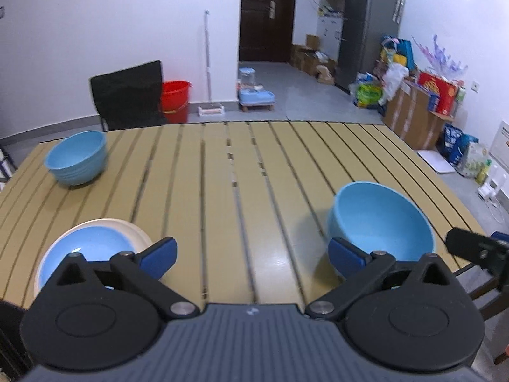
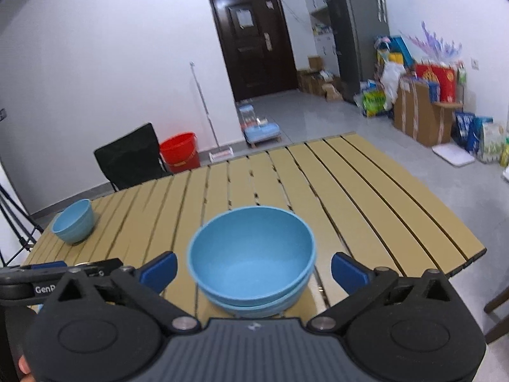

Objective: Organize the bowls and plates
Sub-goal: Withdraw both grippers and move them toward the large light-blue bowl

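Hovering tilted down over the slatted table (image 1: 222,191), both the left gripper (image 1: 253,254) and right gripper (image 2: 254,270) are gaping wide, gripping nothing; the stacked blue bowls (image 2: 251,254) are sitting near, between the right's fingers, untouched.

Beyond the slatted table (image 1: 203,172) I see a black chair (image 1: 128,95) beside a red bucket (image 1: 175,97), a mop (image 1: 208,63) against the wall, a dark door (image 1: 267,12), a grey fridge (image 1: 366,28) and cardboard boxes (image 1: 413,114).
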